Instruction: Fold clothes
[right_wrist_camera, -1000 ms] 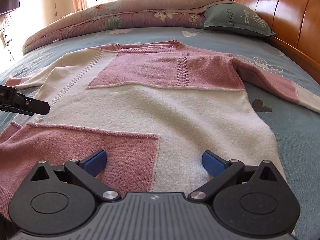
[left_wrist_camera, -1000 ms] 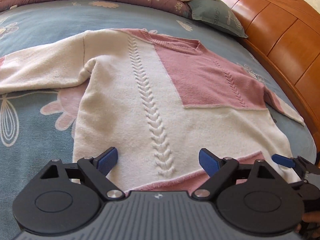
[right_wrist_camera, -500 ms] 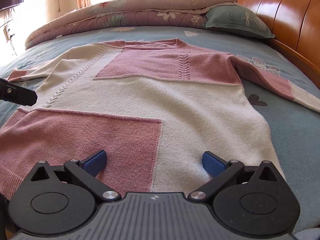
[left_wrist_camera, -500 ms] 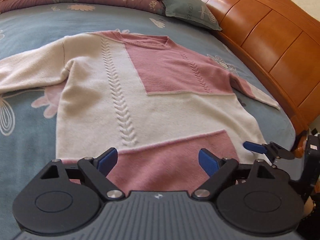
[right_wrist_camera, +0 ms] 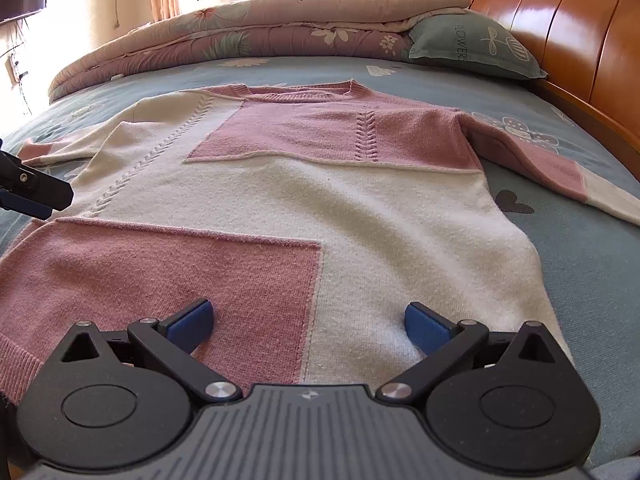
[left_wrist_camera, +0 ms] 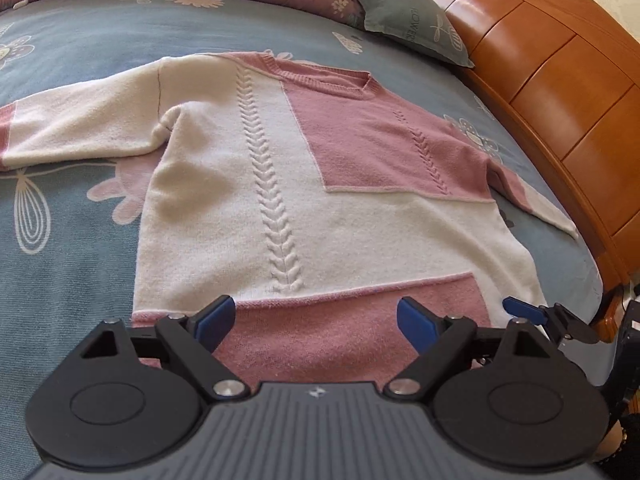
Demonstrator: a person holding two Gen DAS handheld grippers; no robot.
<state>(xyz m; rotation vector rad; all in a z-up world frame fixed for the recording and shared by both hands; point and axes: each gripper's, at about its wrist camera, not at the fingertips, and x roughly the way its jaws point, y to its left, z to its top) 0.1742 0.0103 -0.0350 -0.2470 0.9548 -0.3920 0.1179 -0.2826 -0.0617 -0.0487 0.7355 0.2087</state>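
Sweater [left_wrist_camera: 320, 200] in cream and pink lies spread flat, front up, on our blue floral bedsheet [left_wrist_camera: 72, 272]. We hold the left gripper [left_wrist_camera: 316, 320] and the right gripper [right_wrist_camera: 308, 322] released, jaws wide, above its hem.
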